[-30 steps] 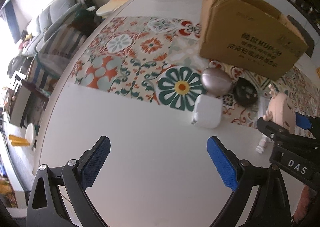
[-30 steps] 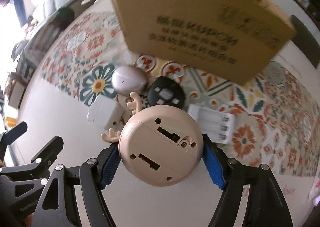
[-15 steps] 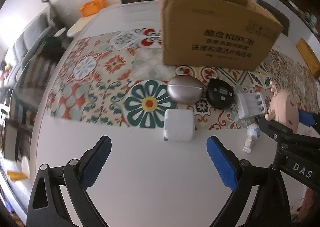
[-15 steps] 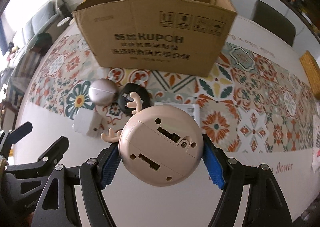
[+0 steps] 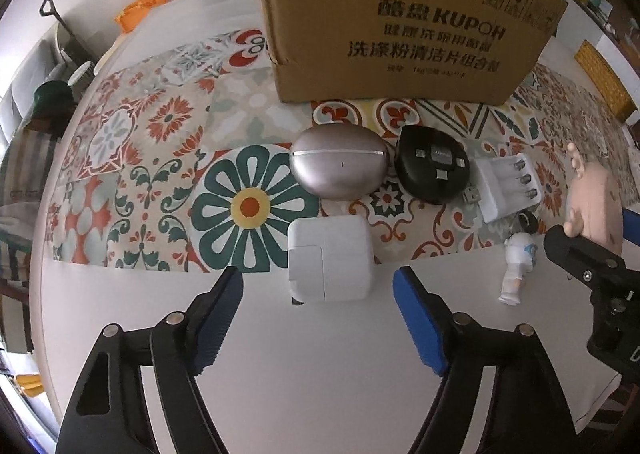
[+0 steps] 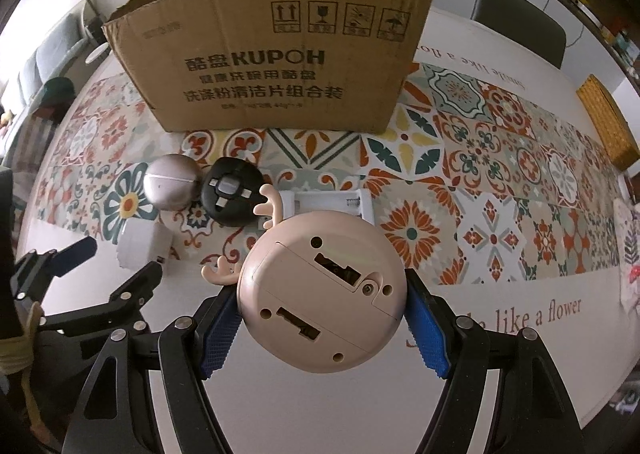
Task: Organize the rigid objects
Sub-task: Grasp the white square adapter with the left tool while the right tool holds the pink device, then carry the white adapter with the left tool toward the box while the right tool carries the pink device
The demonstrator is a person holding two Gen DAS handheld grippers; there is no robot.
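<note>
On the white table [image 5: 120, 334], along the near edge of the patterned runner [image 5: 168, 157], the loose items lay in a row just in front of the open cardboard box [image 6: 276, 65], probably because the box was where they were meant to go. The right gripper [image 6: 322, 328] pinched a round beige deer-antlered gadget [image 6: 320, 290] by its sides, flat underside toward the camera and clear of the table, a hold that looked ready for carrying it over the box rim. The left gripper [image 5: 318, 318] pointed steeply down at the white power adapter [image 5: 330, 258]; its jaws had just been closing from a wider spread, yet they were still apart, with nothing pressed between the pads. The adapter sat just beyond the fingertips [image 5: 224, 310], roughly centred on the gap and a little narrower than it, so the narrowing seemed a pre-sizing for that block. Behind the adapter lay the metallic oval case [image 5: 340, 165], then the black round case [image 5: 432, 169] beside it, the white battery charger [image 5: 508, 185] further right, and a small white figurine [image 5: 518, 266] on the bare tabletop near the right gripper's arm. Whether the adapter's folded plug face would hinder a grip could not be judged.
</note>
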